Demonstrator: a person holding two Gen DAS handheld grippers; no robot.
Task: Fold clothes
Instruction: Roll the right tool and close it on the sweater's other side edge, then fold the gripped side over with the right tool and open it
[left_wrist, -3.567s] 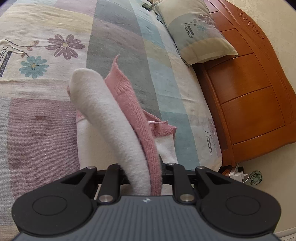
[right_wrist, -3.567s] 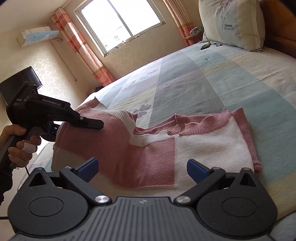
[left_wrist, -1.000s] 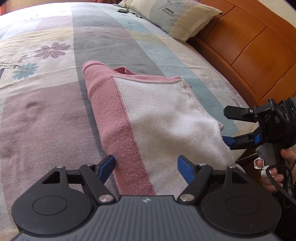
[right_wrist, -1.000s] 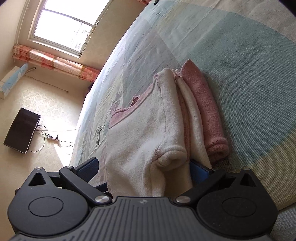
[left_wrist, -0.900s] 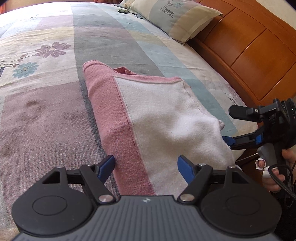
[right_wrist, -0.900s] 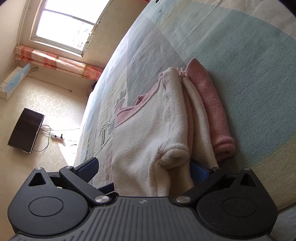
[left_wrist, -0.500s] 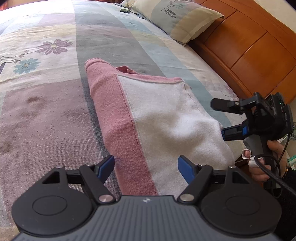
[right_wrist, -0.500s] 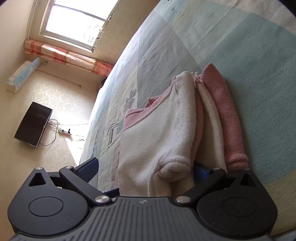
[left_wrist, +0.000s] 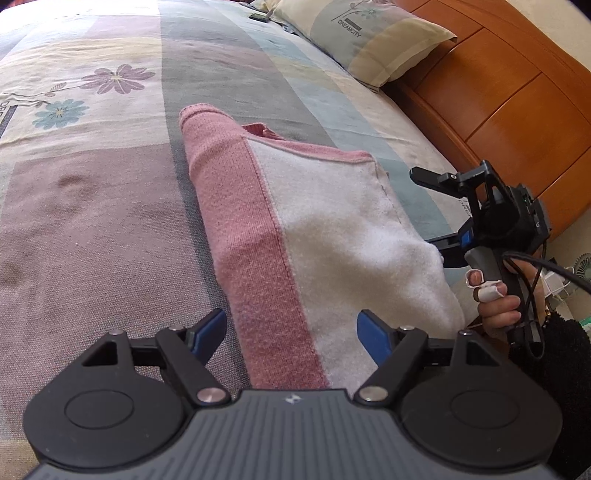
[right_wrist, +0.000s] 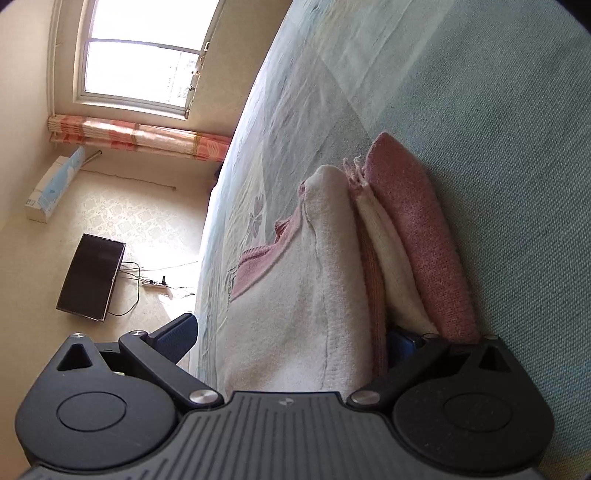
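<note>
A pink and white sweater (left_wrist: 314, 229) lies folded in a long stack on the patterned bedspread (left_wrist: 92, 184). My left gripper (left_wrist: 291, 321) is open, its blue-tipped fingers astride the stack's near end, over the pink strip and the white panel. My right gripper (left_wrist: 428, 206) is at the stack's right side, held by a hand (left_wrist: 498, 306). In the right wrist view the right gripper (right_wrist: 291, 330) is open: one finger is tucked between layers of the sweater (right_wrist: 325, 277), and the other finger (right_wrist: 181, 328) is out in the air, so the upper white layers sit between the two.
A pillow (left_wrist: 369, 40) and a small dark object (left_wrist: 256, 16) lie at the bed's head by the wooden headboard (left_wrist: 498, 92). A small fan (left_wrist: 583, 264) sits on the floor. The right wrist view shows a window (right_wrist: 140, 51), a black screen (right_wrist: 92, 280) and a power strip (right_wrist: 155, 283).
My left gripper was shut on the raised sweater 3.6 s ago; the sweater now lies folded and the gripper is open. Over the last second my right gripper rolled and slid in along the stack's edge.
</note>
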